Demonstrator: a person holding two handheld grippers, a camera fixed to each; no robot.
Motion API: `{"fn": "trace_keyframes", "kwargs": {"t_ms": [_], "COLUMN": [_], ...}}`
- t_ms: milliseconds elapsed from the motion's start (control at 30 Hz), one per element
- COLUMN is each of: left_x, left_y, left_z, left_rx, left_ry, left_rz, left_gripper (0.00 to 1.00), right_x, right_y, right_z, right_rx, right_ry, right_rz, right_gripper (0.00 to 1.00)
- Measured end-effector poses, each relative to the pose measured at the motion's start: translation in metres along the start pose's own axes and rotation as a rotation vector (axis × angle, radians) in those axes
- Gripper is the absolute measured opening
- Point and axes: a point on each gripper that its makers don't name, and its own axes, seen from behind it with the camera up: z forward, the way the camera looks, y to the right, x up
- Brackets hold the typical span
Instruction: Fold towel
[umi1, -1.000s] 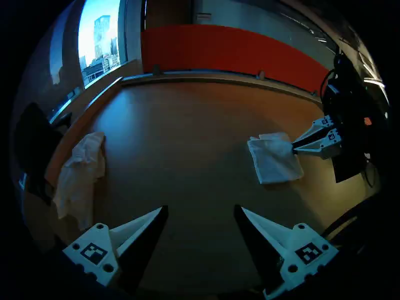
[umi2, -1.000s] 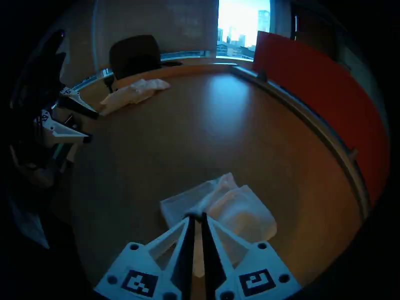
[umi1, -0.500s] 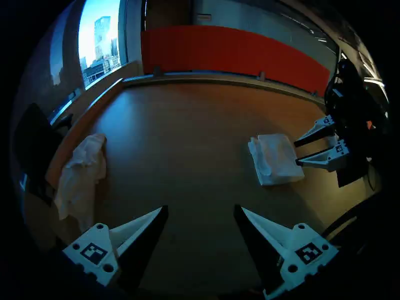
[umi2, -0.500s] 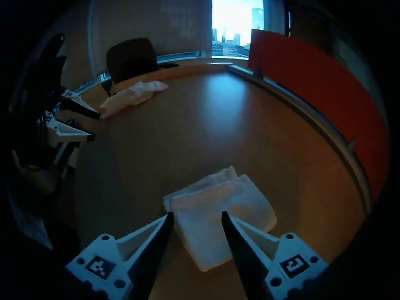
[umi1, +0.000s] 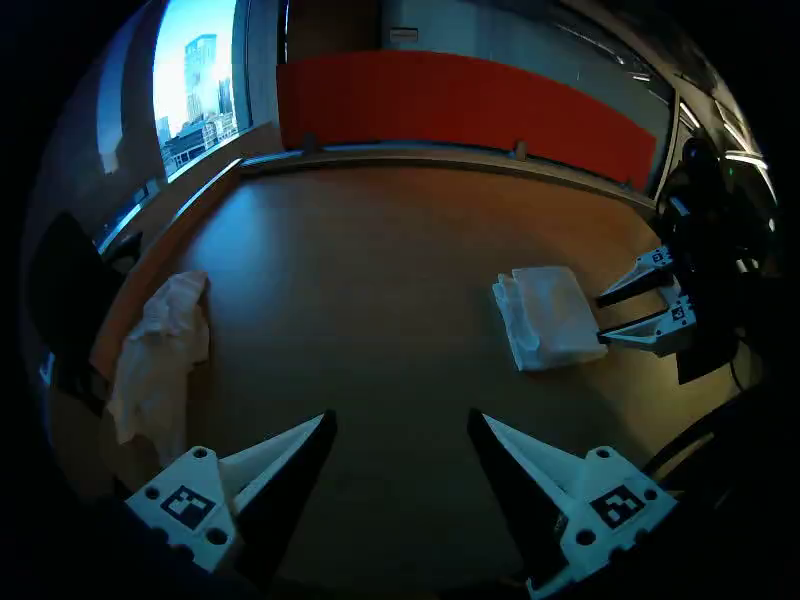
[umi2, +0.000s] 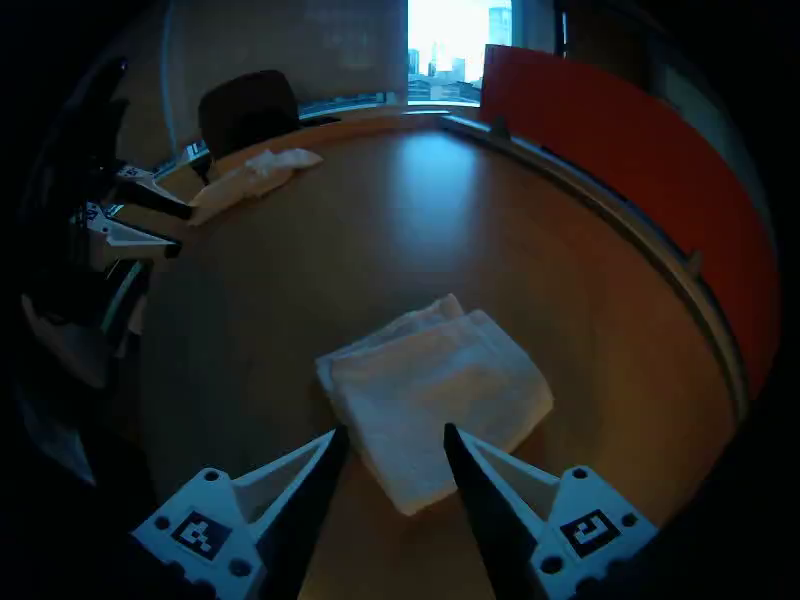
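- At far left of the left gripper view, a crumpled cloth (umi1: 155, 360), white, lies near the edge of the wooden table (umi1: 380, 240). A dark chair (umi1: 65, 300) stands beside it and a bright window (umi1: 195, 85) is above.
- At bottom centre, the left gripper (umi1: 400, 420) hovers over bare tabletop with its two fingers spread wide.
- At back centre, a red panel (umi1: 460, 100) runs along the table's far edge.
- Right of centre, the folded towel (umi1: 545, 315), a white and roughly rectangular stack, lies flat on the table, well apart from the crumpled cloth.
- At far right, the right gripper (umi1: 601, 320) points at the towel's right edge with its fingers parted and their tips just beside the fabric.
- In the right gripper view, the left gripper appears at the left edge with its fingers apart. The crumpled cloth and dark chair lie beyond it.
- At centre of that view, the folded towel sits just ahead of the right gripper's separated fingers. Its near edge reaches toward the gap between the tips. Whether either tip touches the cloth cannot be told.
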Motion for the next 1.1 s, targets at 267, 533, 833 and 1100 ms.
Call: {"fn": "trace_keyframes", "kwargs": {"t_ms": [267, 533, 833, 1100], "left_x": [-0.001, -0.001, -0.002, -0.002], "left_y": [0.002, 0.004, 0.005, 0.007], "left_z": [0.001, 0.001, 0.002, 0.002], "left_rx": [-0.002, -0.006, -0.009, -0.012], "left_ry": [-0.003, -0.004, -0.006, -0.005], "left_rz": [0.005, 0.007, 0.010, 0.009], "left_gripper": [0.98, 0.98, 0.98, 0.97], "right_x": [-0.017, -0.041, -0.062, -0.073], "right_y": [0.004, 0.005, 0.008, 0.011], "right_z": [-0.003, 0.000, 0.001, 0.003], "right_rx": [-0.016, -0.027, -0.038, -0.052], "right_ry": [-0.022, -0.061, -0.093, -0.108], "right_rz": [0.016, 0.025, 0.044, 0.058], "right_gripper": [0.74, 0.74, 0.74, 0.67]}}
